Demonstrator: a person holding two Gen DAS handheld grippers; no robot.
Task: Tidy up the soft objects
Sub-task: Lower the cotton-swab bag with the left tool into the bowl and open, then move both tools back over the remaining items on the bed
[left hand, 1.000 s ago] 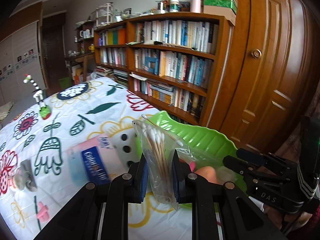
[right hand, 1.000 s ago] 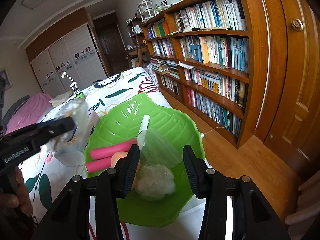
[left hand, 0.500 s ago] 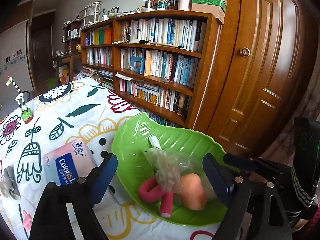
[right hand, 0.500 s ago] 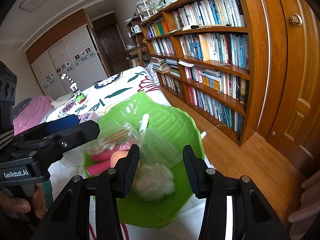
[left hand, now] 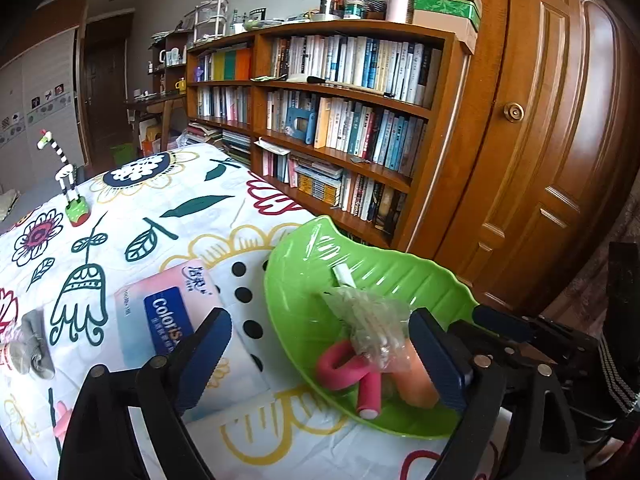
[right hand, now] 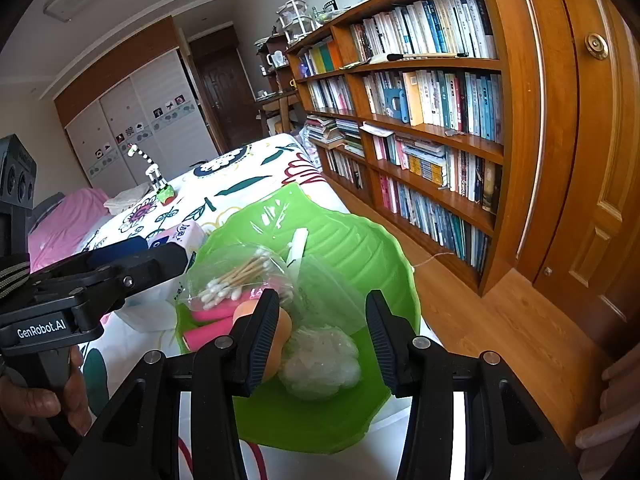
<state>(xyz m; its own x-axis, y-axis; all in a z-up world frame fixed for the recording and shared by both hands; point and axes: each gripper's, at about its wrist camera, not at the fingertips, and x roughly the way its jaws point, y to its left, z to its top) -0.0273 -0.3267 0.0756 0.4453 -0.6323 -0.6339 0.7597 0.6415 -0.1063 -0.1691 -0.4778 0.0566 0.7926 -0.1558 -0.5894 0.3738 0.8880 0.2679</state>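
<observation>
- Soft objects gather in the green leaf-shaped tray (left hand: 304,280) on the flower-print bed cover (left hand: 160,208): the bag of cotton swabs (left hand: 372,328) now lies loose in it, on top of the pink foam rollers (left hand: 344,368) and beside an orange sponge (left hand: 420,384).
- That drop means one more item is sorted; judging by the bed, a pink tissue pack (left hand: 168,312) and grey socks (left hand: 36,344) still wait outside the tray.
- Left gripper (left hand: 320,356) is empty, its jaws opening wide on either side of the bag without touching it.
- Right gripper (right hand: 322,340) hovers over the tray's white fluffy ball (right hand: 320,364), half open and holding nothing.
- A second earlier the left gripper pinched the bag upright above the tray; half a second earlier the bag had already fallen in.
- The right gripper has kept its place and width throughout.
</observation>
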